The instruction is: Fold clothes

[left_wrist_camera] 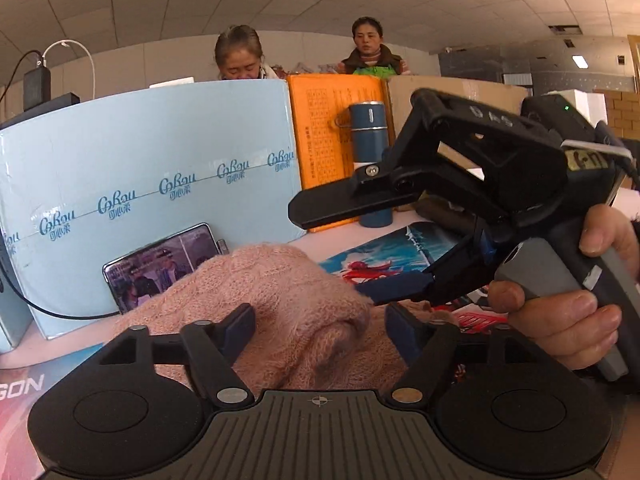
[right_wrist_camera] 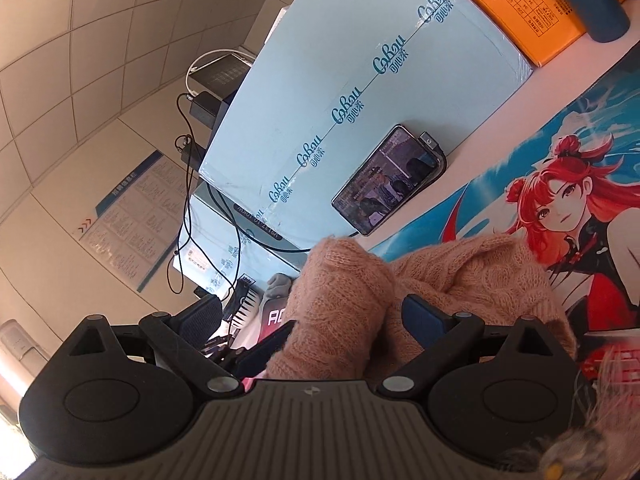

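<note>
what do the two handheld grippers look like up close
Both are matte black. The left gripper has a ribbed grey base plate with a small crosshair mark, two round black discs, silver pivot pins and dark blue pads. The right gripper, held by a bare hand, has a grey trigger handle.

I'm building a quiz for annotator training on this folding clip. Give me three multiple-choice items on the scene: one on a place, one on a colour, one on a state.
1. Where does the phone rest?
A. Against the light blue box
B. On the sweater
C. On the orange box

2. What colour is the sweater?
A. Green
B. Pink
C. White

3. How do the left tongs stand?
A. Shut on the flask
B. Open around a bunch of sweater
C. Out of sight

Answers:
1 A, it leans on the light blue box with its screen lit.
2 B, the fuzzy knit is pink in both views.
3 B, the pads sit apart with knit between them.
</note>
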